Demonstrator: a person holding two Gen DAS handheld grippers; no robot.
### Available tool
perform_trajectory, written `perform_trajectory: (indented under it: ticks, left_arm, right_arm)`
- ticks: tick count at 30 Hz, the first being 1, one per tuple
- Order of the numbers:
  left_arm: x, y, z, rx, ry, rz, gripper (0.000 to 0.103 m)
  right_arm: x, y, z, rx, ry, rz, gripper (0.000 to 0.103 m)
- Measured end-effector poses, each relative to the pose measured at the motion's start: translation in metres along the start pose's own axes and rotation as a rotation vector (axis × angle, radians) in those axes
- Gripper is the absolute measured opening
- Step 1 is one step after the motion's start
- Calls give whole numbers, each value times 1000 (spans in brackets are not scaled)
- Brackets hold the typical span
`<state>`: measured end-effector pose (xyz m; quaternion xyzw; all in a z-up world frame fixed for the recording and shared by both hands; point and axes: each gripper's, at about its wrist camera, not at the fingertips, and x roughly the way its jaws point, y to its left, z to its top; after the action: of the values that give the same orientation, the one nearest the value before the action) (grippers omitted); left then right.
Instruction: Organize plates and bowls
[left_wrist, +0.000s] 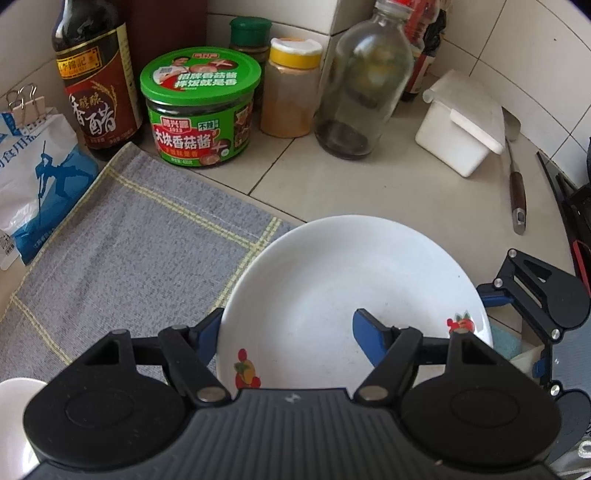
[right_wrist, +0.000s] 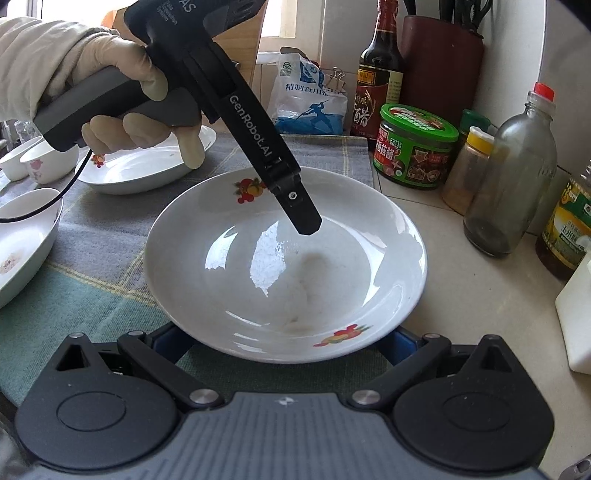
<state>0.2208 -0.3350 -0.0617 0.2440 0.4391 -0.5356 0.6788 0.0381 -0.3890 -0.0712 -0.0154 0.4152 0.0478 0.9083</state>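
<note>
A white plate with fruit prints (left_wrist: 351, 280) (right_wrist: 288, 258) lies at the edge of a grey checked cloth (left_wrist: 140, 236). My left gripper (left_wrist: 288, 332) straddles its near-left rim, one blue finger under the rim and one blue finger (left_wrist: 369, 339) inside the plate; the jaws stand wide apart. It shows in the right wrist view as a black finger (right_wrist: 299, 206) dipping into the plate. My right gripper (right_wrist: 284, 343) is open, its fingers hidden under the plate's near rim; it shows at the right edge of the left wrist view (left_wrist: 532, 295).
Another white plate (right_wrist: 147, 166), small bowls (right_wrist: 48, 162) and a dish (right_wrist: 22, 243) sit on the cloth to the left. Behind stand a vinegar bottle (left_wrist: 96, 77), green jar (left_wrist: 199, 107), spice jar (left_wrist: 291, 85), glass bottle (left_wrist: 362, 85), salt bag (left_wrist: 33, 177), white box (left_wrist: 461, 125) and a knife (left_wrist: 517, 192).
</note>
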Motion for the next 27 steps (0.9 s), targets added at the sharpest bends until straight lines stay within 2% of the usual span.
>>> perform_trajectory:
  ticks: [6, 8, 13, 16, 21, 24, 27]
  left_arm:
    - [-5, -2, -1, -8, -30, 10, 75]
    - [-12, -5, -3, -4, -53, 35, 82]
    - [-44, -8, -16, -23, -131, 83, 89]
    - [-68, -13, -28, -38, -196, 107, 93]
    - [-103, -32, -58, -60, -293, 178, 95]
    - [-120, -43, -81, -94, -339, 216, 95]
    - [-134, -55, -105, -105, -365, 285, 95]
  right_arm:
    - [-1, 2, 1, 7, 9, -12, 103]
    - [-4, 2, 2, 17, 13, -15, 103]
    - [-13, 6, -5, 49, 34, -20, 103]
    - [-20, 12, -9, 68, 36, -27, 103]
    - [-33, 26, -12, 89, 19, -28, 103]
    - [-39, 35, -14, 101, 10, -26, 103]
    - [-45, 48, -14, 86, -1, -10, 103]
